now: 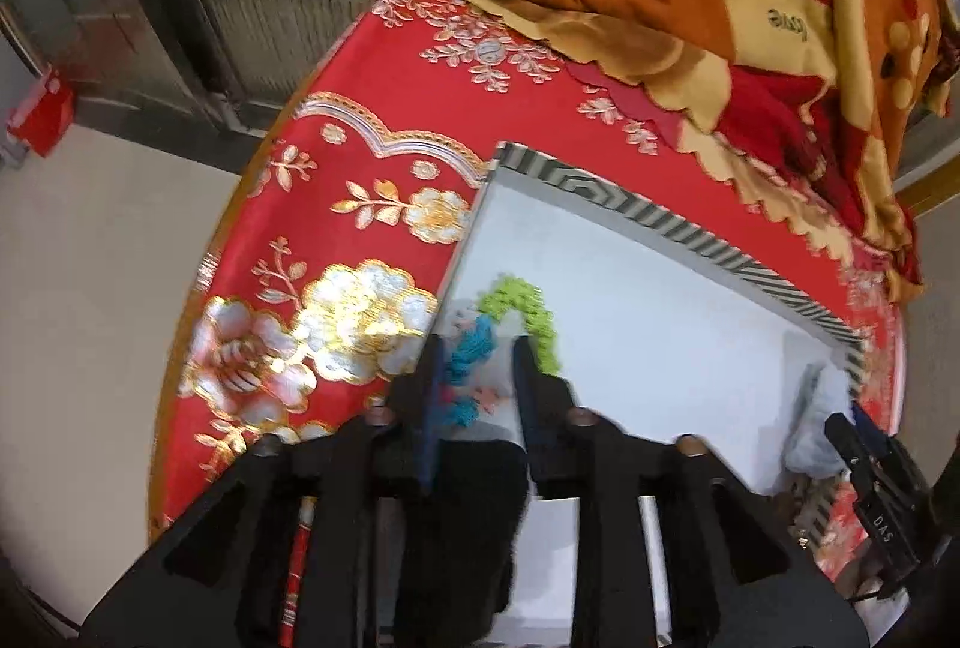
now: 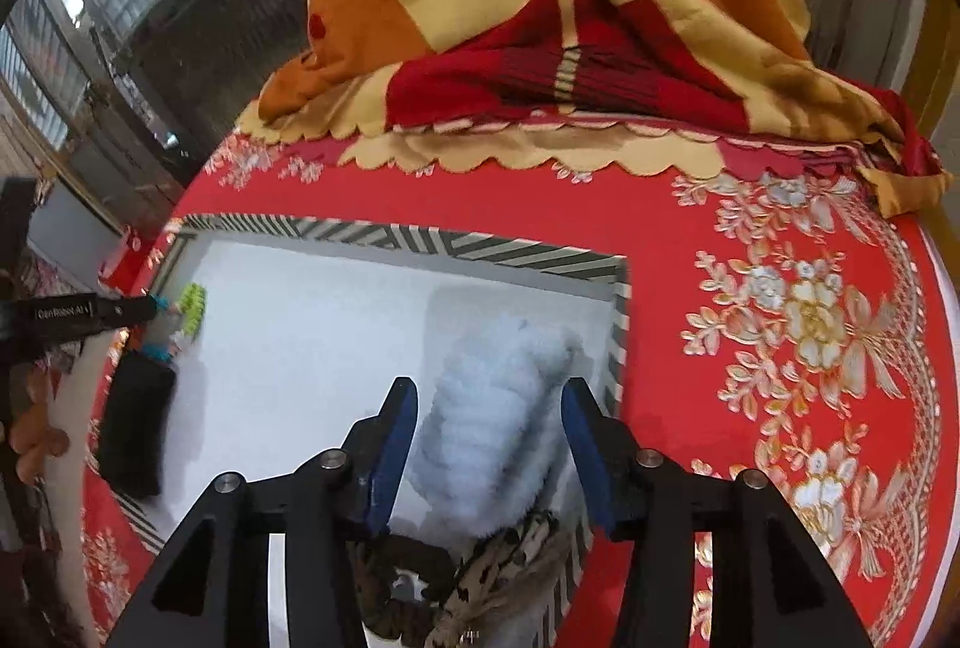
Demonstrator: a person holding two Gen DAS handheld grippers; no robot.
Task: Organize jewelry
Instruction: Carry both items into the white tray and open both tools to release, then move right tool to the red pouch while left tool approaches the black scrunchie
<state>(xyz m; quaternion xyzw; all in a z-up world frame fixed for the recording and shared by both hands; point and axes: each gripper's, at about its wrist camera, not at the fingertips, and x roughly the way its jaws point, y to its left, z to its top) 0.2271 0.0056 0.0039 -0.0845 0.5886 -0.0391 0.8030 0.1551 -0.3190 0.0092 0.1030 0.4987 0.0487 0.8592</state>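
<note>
The pale blue fluffy scrunchie [image 2: 498, 408] lies at the right-hand end of the white shallow box with a grey-and-white striped rim [image 2: 414, 237], close to its right wall. The right claw [image 2: 487, 450] straddles it with its blue pads apart; a gap shows on each side, so nothing is gripped there. At the other end of the box a knitted band, lime green [image 1: 528, 309] over one half and turquoise [image 1: 474, 348] over the other, rests against the left wall. The left claw [image 1: 477, 396] hangs over it with its jaws parted, the turquoise part between the pads but, as far as the blurred view shows, not pressed.

Just below the blue scrunchie a leopard-print fabric scrunchie [image 2: 510, 558] lies over the box's near rim, partly hidden by the right claw. A black soft item [image 2: 135, 426] sits below the knitted band.

The risks, as I judge them:
- Fluffy fibres can cling to the pads, so lifting either claw may drag its piece out of place.
- The leopard-print one, half across the rim, could be nudged out onto the red embroidered bedspread [image 2: 750, 348].
- A downward push on a wall could tip or slide the light box.
- The orange and cream blanket [image 2: 540, 18] heaped behind could catch a passing hand.
</note>
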